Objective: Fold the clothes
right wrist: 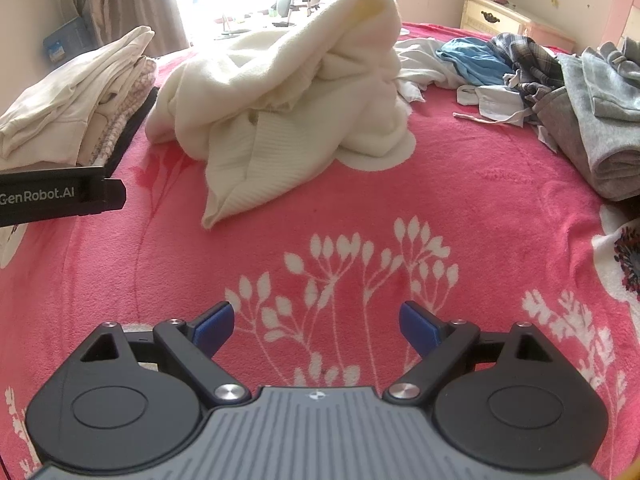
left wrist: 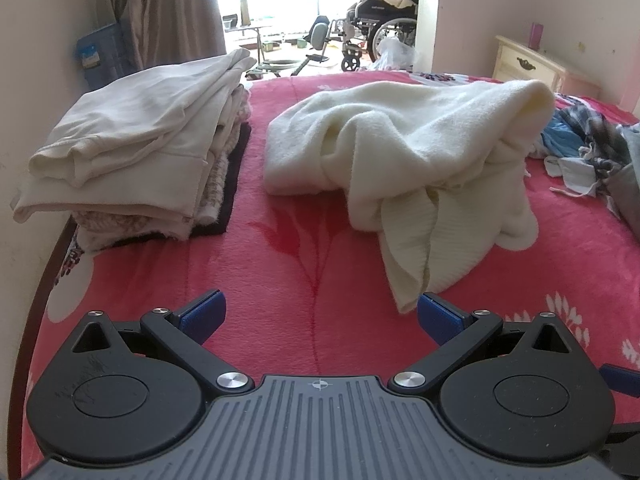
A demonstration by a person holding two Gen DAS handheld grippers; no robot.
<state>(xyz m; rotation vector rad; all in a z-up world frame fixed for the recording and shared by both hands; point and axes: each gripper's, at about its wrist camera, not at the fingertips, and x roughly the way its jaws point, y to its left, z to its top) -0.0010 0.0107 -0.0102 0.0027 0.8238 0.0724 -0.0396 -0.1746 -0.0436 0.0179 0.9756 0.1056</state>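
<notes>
A crumpled cream sweater (left wrist: 416,160) (right wrist: 288,92) lies heaped in the middle of the pink floral blanket (left wrist: 304,264) (right wrist: 360,216). Its ribbed hem reaches toward me. My left gripper (left wrist: 320,312) stands open just short of that hem, with nothing between its blue pads. My right gripper (right wrist: 316,324) is also open and empty, held over bare blanket in front of the sweater. The left gripper's black body (right wrist: 60,196) shows at the left edge of the right wrist view.
A stack of folded pale clothes (left wrist: 132,148) (right wrist: 72,100) sits at the left by the wall. Unfolded clothes (right wrist: 560,80) (left wrist: 592,148), blue, plaid and grey, pile up at the right. A cream nightstand (left wrist: 528,64) and a wheelchair (left wrist: 376,28) stand beyond the bed.
</notes>
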